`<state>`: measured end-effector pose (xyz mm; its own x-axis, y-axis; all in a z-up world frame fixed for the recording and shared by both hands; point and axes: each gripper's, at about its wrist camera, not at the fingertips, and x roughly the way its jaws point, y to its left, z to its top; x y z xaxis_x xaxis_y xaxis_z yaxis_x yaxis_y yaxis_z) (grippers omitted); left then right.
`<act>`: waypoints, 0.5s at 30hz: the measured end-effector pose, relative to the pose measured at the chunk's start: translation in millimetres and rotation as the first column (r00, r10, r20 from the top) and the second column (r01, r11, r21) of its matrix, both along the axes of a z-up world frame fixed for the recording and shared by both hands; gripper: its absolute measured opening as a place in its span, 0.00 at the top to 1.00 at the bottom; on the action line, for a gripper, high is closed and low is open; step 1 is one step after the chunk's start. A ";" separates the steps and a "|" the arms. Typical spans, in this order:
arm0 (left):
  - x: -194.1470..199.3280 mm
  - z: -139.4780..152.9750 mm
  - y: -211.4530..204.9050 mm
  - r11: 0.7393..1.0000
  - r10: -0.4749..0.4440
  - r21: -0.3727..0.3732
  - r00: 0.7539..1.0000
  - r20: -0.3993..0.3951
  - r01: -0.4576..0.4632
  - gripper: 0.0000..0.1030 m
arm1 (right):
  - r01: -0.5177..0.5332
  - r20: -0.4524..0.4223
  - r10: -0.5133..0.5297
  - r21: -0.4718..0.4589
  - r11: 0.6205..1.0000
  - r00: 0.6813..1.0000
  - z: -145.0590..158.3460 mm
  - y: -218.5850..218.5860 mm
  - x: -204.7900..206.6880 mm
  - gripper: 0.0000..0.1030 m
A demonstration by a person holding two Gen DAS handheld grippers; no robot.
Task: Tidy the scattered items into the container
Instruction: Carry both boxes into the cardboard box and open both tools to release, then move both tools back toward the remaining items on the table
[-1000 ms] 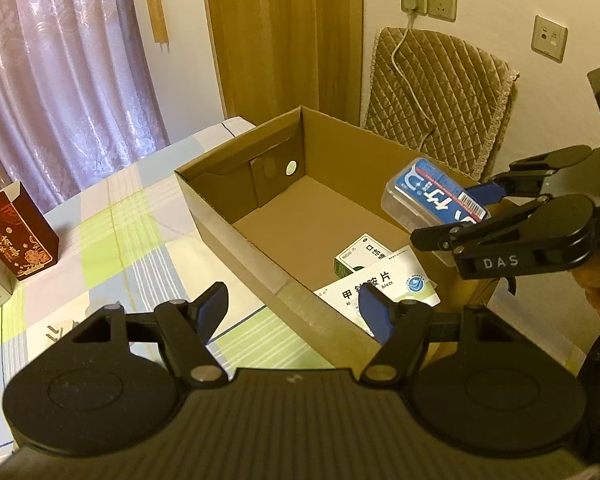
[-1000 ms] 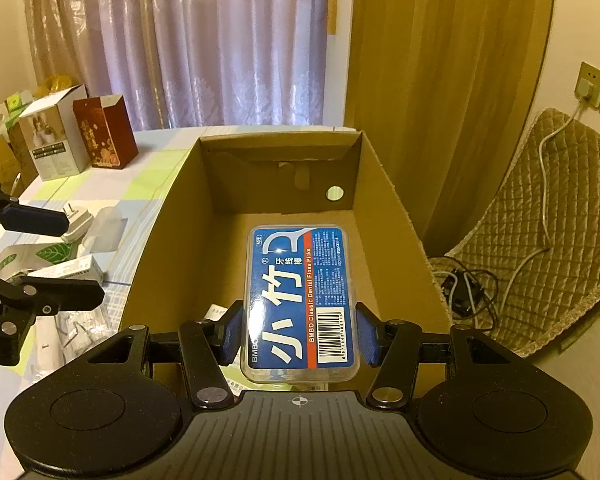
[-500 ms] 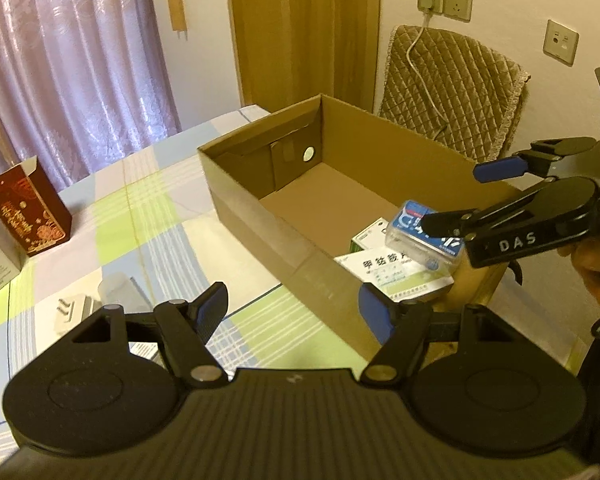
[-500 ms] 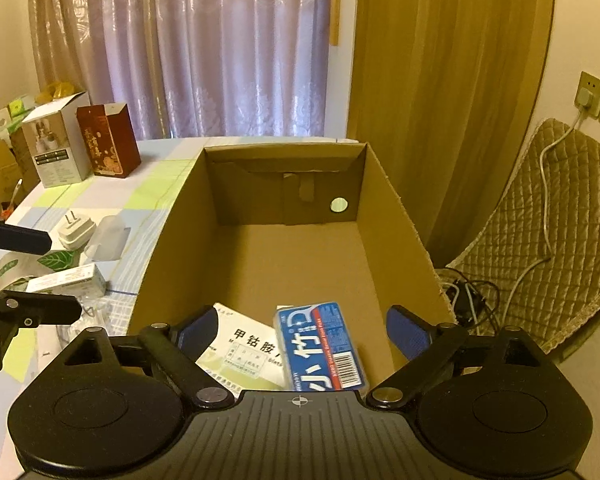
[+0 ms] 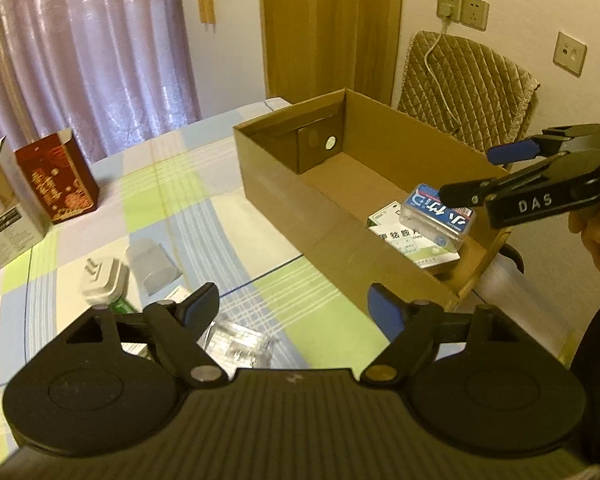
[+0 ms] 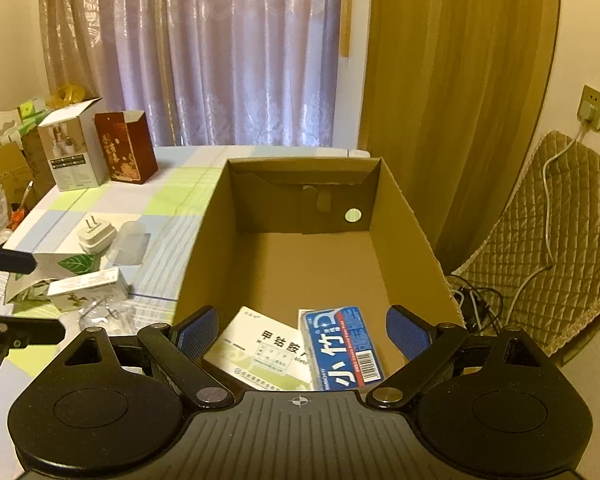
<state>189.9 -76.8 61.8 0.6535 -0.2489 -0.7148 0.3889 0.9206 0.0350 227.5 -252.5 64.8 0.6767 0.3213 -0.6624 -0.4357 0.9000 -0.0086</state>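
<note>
An open cardboard box (image 6: 204, 248) (image 5: 284, 208) stands on the checked tablecloth. Inside its near end lies a clear floss case with a blue label (image 6: 342, 350) (image 5: 438, 216), resting partly on white medicine boxes (image 6: 256, 352) (image 5: 412, 242). My right gripper (image 6: 302, 330) (image 5: 476, 176) hovers open above that end, nothing between its fingers. My left gripper (image 5: 294, 306) is open over the table beside the box. Loose on the cloth are a white plug adapter (image 5: 102, 282) (image 6: 96, 234), a frosted plastic cap (image 5: 152, 266) (image 6: 130, 242), a clear plastic package (image 5: 240, 344) and small cartons (image 6: 88, 288).
A dark red carton (image 5: 56, 178) (image 6: 126, 152) and a white product box (image 5: 2, 208) (image 6: 70, 156) stand at the table's far side. A quilted chair back (image 5: 468, 80) (image 6: 540, 240) with a cable is behind the box. Curtains hang behind.
The right gripper opened and dropped the floss case into the box, where it now lies on the medicine boxes. The left gripper drew back toward the loose items on the table.
</note>
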 end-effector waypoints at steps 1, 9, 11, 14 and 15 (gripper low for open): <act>-3.8 0.7 3.7 1.000 0.006 0.000 1.000 0.000 -0.006 0.18 | -0.002 0.001 0.002 0.001 1.000 1.000 1.7 1.6 -1.9 0.07; -36.3 5.2 37.1 0.998 0.058 -0.005 0.998 0.005 -0.058 0.06 | -0.033 0.023 0.033 0.009 0.999 0.999 16.1 22.7 -27.1 0.07; -45.3 5.5 46.7 0.997 0.072 -0.002 0.997 0.008 -0.072 0.04 | -0.040 0.023 0.040 0.012 0.999 0.999 18.5 27.4 -33.3 0.07; -58.9 6.1 62.6 0.995 0.099 0.000 0.995 0.006 -0.099 0.01 | -0.053 0.029 0.053 0.016 0.998 0.998 22.9 35.2 -44.7 0.07; -63.5 6.3 68.1 0.994 0.109 0.001 0.994 0.008 -0.109 0.01 | -0.058 0.031 0.057 0.020 0.998 0.998 24.2 37.6 -48.2 0.07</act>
<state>126.4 -8.7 68.1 0.6820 -0.1751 -0.7101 0.2861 0.9574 0.0386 179.3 -215.0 89.0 0.6761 0.3737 -0.6350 -0.4869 0.8735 -0.0044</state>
